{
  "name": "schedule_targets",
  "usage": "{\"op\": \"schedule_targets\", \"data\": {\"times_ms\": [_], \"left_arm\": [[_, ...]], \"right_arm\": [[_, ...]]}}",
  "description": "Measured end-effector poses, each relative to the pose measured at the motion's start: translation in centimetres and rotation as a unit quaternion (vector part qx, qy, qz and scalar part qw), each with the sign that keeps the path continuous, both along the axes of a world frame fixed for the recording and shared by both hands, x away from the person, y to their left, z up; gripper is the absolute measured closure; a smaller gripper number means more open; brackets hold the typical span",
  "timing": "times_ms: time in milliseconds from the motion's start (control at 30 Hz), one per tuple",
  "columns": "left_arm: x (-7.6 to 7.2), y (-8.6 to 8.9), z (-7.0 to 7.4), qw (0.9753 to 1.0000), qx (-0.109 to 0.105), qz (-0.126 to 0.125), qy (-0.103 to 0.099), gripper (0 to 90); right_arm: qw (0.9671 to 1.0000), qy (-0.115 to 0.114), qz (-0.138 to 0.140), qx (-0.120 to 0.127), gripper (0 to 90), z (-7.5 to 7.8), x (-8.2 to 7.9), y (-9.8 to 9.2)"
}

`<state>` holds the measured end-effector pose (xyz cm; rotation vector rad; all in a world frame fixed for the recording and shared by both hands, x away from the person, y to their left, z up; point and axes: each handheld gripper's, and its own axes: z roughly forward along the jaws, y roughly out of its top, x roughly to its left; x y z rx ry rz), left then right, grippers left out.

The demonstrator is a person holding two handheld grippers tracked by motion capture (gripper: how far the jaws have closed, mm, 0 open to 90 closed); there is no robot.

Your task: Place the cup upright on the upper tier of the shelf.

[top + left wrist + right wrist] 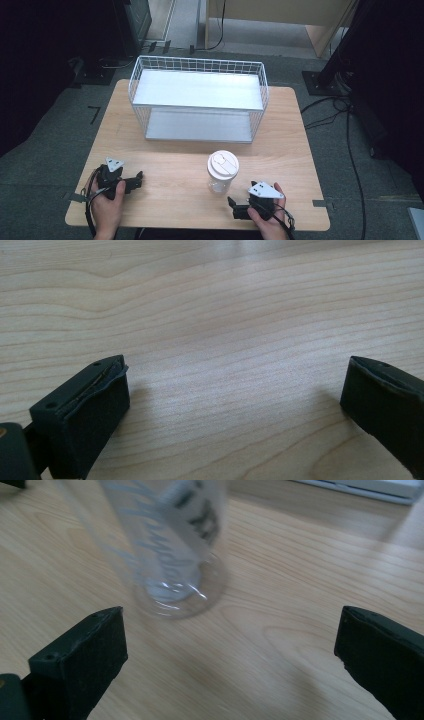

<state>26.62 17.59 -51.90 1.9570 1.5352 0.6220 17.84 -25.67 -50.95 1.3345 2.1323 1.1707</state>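
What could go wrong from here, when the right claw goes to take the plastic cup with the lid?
1. The clear cup is tall and narrow and looks empty, so a low push from the right claw might tip it.
2. Its thin wall may buckle under a hard squeeze, and the white lid could pop off.
3. The cup sits left of centre between the open jaws in the right gripper view, so one jaw may touch first.

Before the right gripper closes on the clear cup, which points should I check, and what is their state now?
1. Right gripper open: ok, jaws wide apart.
2. Cup upright on the table: ok.
3. Cup between the jaws: not ok, it stands ahead of them, toward the left jaw.
4. White lid on: ok; whether it is tight, cannot tell.
5. Left gripper away from the cup: ok.
6. Wire rack shelves free: ok.
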Motion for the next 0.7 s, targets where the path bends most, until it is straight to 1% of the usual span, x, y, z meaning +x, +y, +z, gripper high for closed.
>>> {"op": "schedule_targets", "data": {"times_ms": [67,100,133,167,267,333,367,433,467,533,600,667,700], "left_arm": [[0.0,0.0,0.0,1.0,0.001,-0.001,0.001,0.0],[0.0,0.0,0.0,1.0,0.0,-0.002,0.001,0.0],[0.0,0.0,0.0,1.0,0.0,-0.002,0.001,0.0],[0.0,0.0,0.0,1.0,-0.001,-0.001,0.0,0.0],[0.0,0.0,0.0,1.0,-0.001,-0.001,0.0,0.0],[0.0,0.0,0.0,1.0,0.0,-0.002,0.001,0.0],[0.0,0.0,0.0,1.0,0.0,-0.002,0.001,0.0],[0.0,0.0,0.0,1.0,0.0,-0.002,0.001,0.0],[0.0,0.0,0.0,1.0,0.0,-0.002,0.001,0.0],[0.0,0.0,0.0,1.0,0.0,-0.002,0.001,0.0],[0.0,0.0,0.0,1.0,0.0,-0.002,0.001,0.0],[0.0,0.0,0.0,1.0,0.0,-0.002,0.001,0.0],[0.0,0.0,0.0,1.0,-0.001,-0.001,0.0,0.0]], "right_arm": [[0.9999,-0.004,0.009,0.012,0.3,0.1,-0.1,0.5],[0.9996,-0.012,0.013,0.022,3.1,0.2,-0.1,1.1],[0.9995,-0.015,0.01,0.025,5.8,0.3,-0.1,1.5],[0.9995,-0.015,0.01,0.025,5.8,0.3,-0.1,1.5],[0.999,-0.035,-0.005,0.028,11.0,0.7,0.1,2.3],[0.9988,-0.038,-0.004,0.032,11.2,0.8,0.1,2.5],[0.9985,-0.043,-0.002,0.032,11.2,0.9,0.2,2.7],[0.9985,-0.044,-0.006,0.033,11.2,1.1,0.4,3.2],[0.9981,-0.048,-0.008,0.038,11.2,1.2,0.6,3.5],[0.998,-0.05,-0.009,0.038,11.2,1.2,0.7,3.7],[0.9973,-0.054,-0.015,0.047,11.4,1.6,1.0,4.1],[0.9969,-0.058,-0.018,0.049,11.9,1.7,1.0,4.3],[0.9962,-0.065,-0.021,0.053,12.7,1.9,1.1,4.5]]}}
